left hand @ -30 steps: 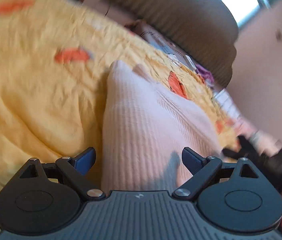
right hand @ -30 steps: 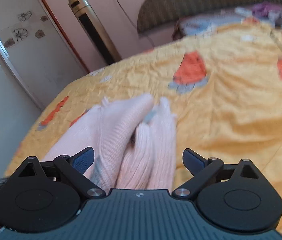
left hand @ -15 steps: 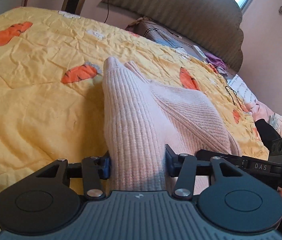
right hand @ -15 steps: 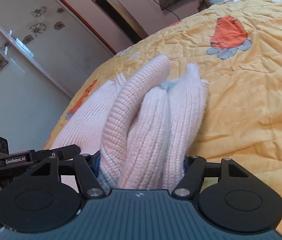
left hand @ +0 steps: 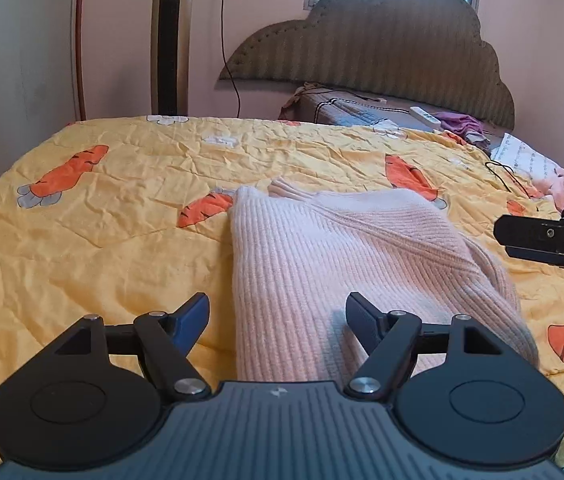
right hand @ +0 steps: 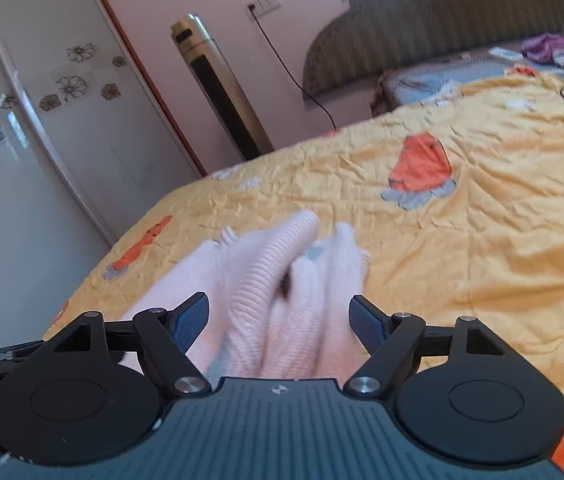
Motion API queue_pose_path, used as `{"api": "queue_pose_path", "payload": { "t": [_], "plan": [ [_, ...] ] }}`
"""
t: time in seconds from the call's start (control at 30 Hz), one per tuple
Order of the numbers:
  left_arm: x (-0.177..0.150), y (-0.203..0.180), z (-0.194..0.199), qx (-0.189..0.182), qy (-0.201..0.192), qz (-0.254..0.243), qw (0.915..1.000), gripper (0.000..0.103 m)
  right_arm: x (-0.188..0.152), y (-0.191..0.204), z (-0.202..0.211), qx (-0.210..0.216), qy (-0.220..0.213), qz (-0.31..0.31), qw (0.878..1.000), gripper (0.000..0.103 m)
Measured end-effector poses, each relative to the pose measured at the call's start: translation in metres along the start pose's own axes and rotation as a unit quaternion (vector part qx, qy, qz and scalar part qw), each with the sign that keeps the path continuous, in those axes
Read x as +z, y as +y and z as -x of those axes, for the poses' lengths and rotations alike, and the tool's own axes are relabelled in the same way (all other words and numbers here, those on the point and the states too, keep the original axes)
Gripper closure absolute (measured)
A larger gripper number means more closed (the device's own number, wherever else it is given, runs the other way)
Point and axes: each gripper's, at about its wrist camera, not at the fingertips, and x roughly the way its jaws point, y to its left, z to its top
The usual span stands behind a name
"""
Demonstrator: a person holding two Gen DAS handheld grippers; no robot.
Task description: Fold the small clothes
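Crinkled yellow quilt (left hand: 82, 248) under ribbed pink sweater (left hand: 321, 256) (folded), both hand-held grippers (left hand: 278, 322) (right hand: 280, 320) spread, ungripping.

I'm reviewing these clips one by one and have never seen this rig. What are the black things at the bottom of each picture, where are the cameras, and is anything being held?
There is no robot here. A person holds a two-finger gripper in each hand, and each gripper carries a fisheye camera looking forward along its fingers. The black shapes at the bottom are the gripper's own body and fingers.

One picture comes from the left gripper, the other from the right gripper. The right gripper also shows from the side at the right edge of the left view.

Both look at a pink knit sweater lying folded on a bed with a yellow quilt printed with carrots. Behind are a headboard and a tower fan.

Nothing is held. Both grippers are open, their fingers spread to either side of the sweater. The right view is somewhat blurred.
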Motion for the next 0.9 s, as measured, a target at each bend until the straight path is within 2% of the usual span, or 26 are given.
{"api": "queue_pose_path", "payload": {
  "t": [0.07, 0.13, 0.2, 0.3, 0.37, 0.43, 0.53, 0.6, 0.67, 0.73, 0.8, 0.9],
  "plan": [
    [-0.002, -0.003, -0.006, -0.003, 0.013, 0.004, 0.9999, 0.028, 0.001, 0.018, 0.005, 0.028, -0.004, 0.022, 0.999, 0.024],
    [-0.007, -0.006, -0.015, -0.010, 0.021, 0.004, 0.9997, 0.026, 0.002, 0.038, -0.001, 0.043, 0.010, 0.059, 0.997, 0.020],
    [-0.012, -0.006, -0.023, -0.009, 0.022, 0.017, 0.9996, 0.026, -0.004, 0.052, -0.014, 0.042, 0.032, 0.094, 0.994, 0.015],
    [-0.016, -0.002, -0.029, -0.019, 0.024, 0.027, 0.9992, 0.026, -0.024, 0.048, -0.045, 0.026, 0.084, 0.117, 0.989, 0.018],
    [-0.018, 0.003, -0.032, -0.029, 0.026, 0.039, 0.9985, 0.026, -0.042, 0.046, -0.046, 0.031, 0.064, 0.139, 0.988, 0.019],
    [-0.021, 0.006, -0.032, -0.037, 0.025, 0.045, 0.9980, 0.025, -0.045, 0.050, -0.044, 0.025, 0.063, 0.145, 0.987, 0.019],
    [-0.017, 0.005, -0.017, -0.024, 0.023, 0.039, 0.9987, 0.026, -0.041, 0.049, -0.042, 0.031, 0.067, 0.129, 0.989, 0.020],
    [-0.017, 0.003, 0.009, -0.016, -0.004, 0.027, 0.9995, 0.027, -0.034, 0.050, -0.032, 0.019, 0.060, 0.114, 0.991, 0.030],
    [-0.019, -0.001, 0.033, -0.013, -0.046, 0.002, 0.9988, 0.027, -0.028, 0.049, -0.012, 0.005, 0.040, 0.081, 0.996, 0.027],
    [-0.022, -0.013, 0.043, 0.005, -0.076, -0.038, 0.9964, 0.027, -0.027, 0.053, 0.012, 0.016, 0.002, 0.074, 0.997, 0.024],
    [-0.029, -0.029, 0.041, 0.011, -0.081, -0.081, 0.9934, 0.027, -0.026, 0.065, 0.025, 0.025, -0.022, 0.096, 0.995, 0.019],
    [-0.049, -0.050, 0.031, -0.005, -0.075, -0.132, 0.9885, 0.027, -0.024, 0.072, 0.018, 0.041, -0.002, 0.084, 0.996, 0.020]
  ]
}}
